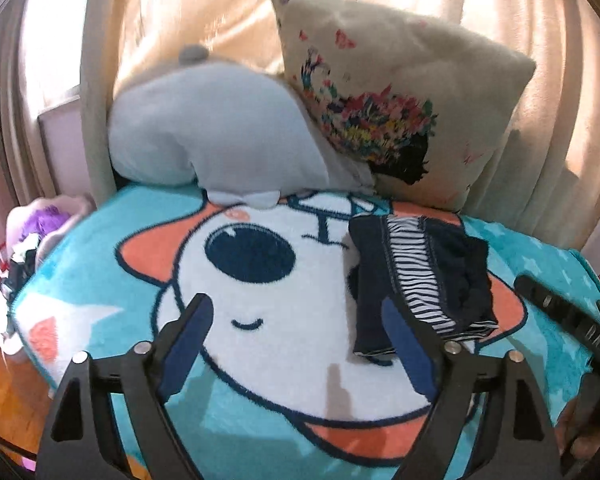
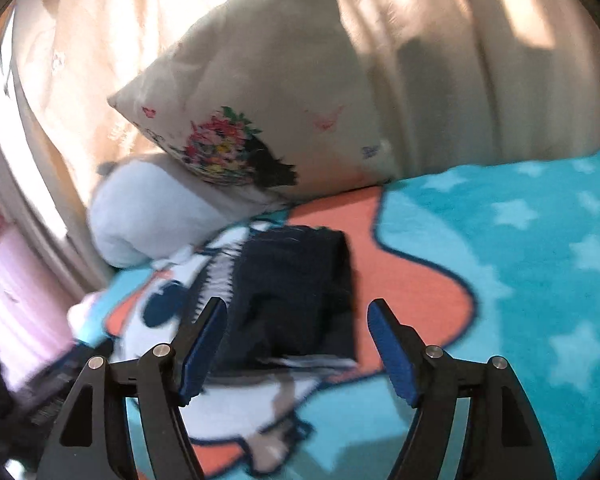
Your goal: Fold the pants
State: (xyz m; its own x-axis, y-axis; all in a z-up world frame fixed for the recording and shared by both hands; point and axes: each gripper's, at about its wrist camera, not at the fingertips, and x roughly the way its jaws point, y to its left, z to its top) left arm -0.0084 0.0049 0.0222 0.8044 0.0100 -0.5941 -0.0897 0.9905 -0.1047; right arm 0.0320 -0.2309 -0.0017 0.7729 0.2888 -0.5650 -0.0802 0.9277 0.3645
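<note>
Left wrist: left gripper agape, empty; right gripper likewise, above folded pants.

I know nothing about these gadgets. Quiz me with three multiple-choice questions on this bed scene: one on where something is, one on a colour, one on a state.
1. Where do the pants lie?
A. On the cartoon blanket
B. On top of the floral pillow
C. On the floor

2. What colour are the pads on the gripper fingers?
A. Red
B. Blue
C. Yellow

3. What state is the left gripper in?
A. Shut on the pants
C. Shut on the pillow
B. Open, holding nothing

Answers:
1. A: the dark folded bundle with its striped lining rests on the blanket, in front of the floral pillow.
2. B: blue pads line the black fingers in both views.
3. B: its jaws stand wide apart with only blanket between them; the right gripper is open too.
</note>
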